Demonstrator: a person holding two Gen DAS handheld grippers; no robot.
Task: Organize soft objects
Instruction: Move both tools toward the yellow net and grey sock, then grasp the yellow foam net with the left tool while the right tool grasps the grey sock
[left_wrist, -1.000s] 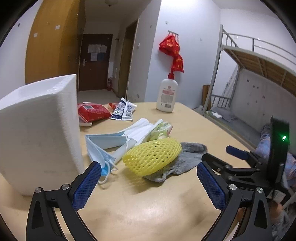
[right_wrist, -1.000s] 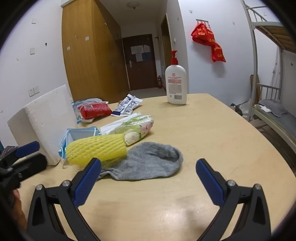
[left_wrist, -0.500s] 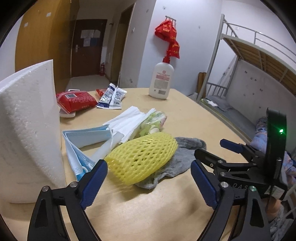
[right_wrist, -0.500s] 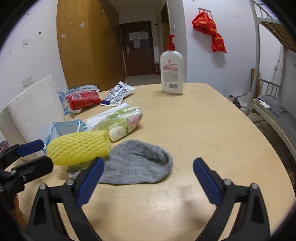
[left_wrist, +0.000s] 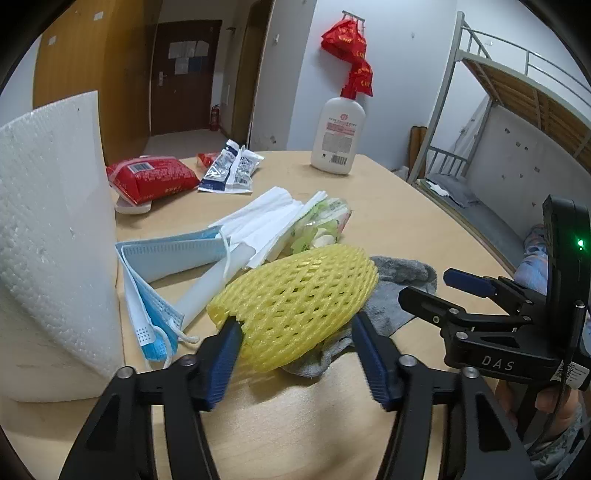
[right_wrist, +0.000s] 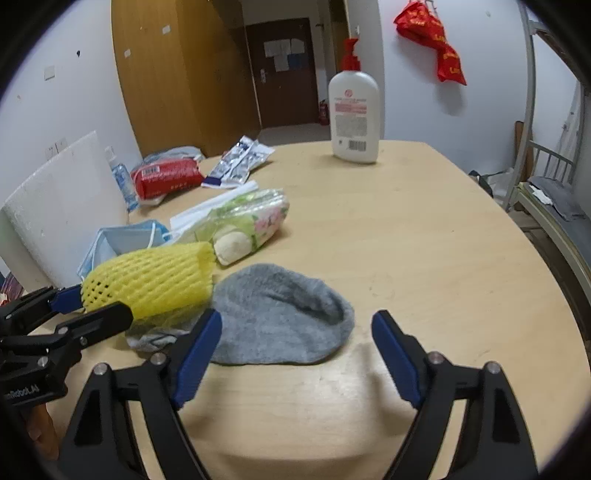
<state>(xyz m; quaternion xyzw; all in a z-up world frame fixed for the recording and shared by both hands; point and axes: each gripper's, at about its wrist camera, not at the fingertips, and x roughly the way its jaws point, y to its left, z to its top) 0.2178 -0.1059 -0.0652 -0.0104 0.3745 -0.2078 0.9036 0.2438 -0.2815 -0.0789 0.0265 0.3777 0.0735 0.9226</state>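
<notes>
On my far left a white foam block (left_wrist: 51, 229) stands upright on the wooden table (left_wrist: 388, 206), close enough that it walls off that side. Beside it the blue face masks (left_wrist: 155, 280) lie half folded, loops trailing toward me, with white tissues (left_wrist: 266, 221) fanned behind them and a floral tissue pack (right_wrist: 251, 221) just past those.

My left gripper (left_wrist: 295, 354) is closing around the yellow foam net (left_wrist: 295, 291) – the net sits between the blue pads; the left pad touches its near end, and I cannot tell whether the right pad touches it. The net rests partly on the grey sock (right_wrist: 280, 325), covering the sock's left end.

My right gripper (right_wrist: 295, 354) is also narrowing but still stands wide, straddling the near edge of the sock without the pads touching it. The two grippers are near each other, so there is little spare room between them.

Right of the sock the tabletop is bare wood out to its curved edge – the roomiest side. Farther back sit a red packet (left_wrist: 151, 179), silver sachets (left_wrist: 232, 170) and a white pump bottle (right_wrist: 354, 110).

Beyond the table are a wooden wardrobe (right_wrist: 166, 74), a dark door (right_wrist: 284, 70), red bags (right_wrist: 432, 40) hanging on the wall, and a metal bunk bed (left_wrist: 517, 122) at the right
</notes>
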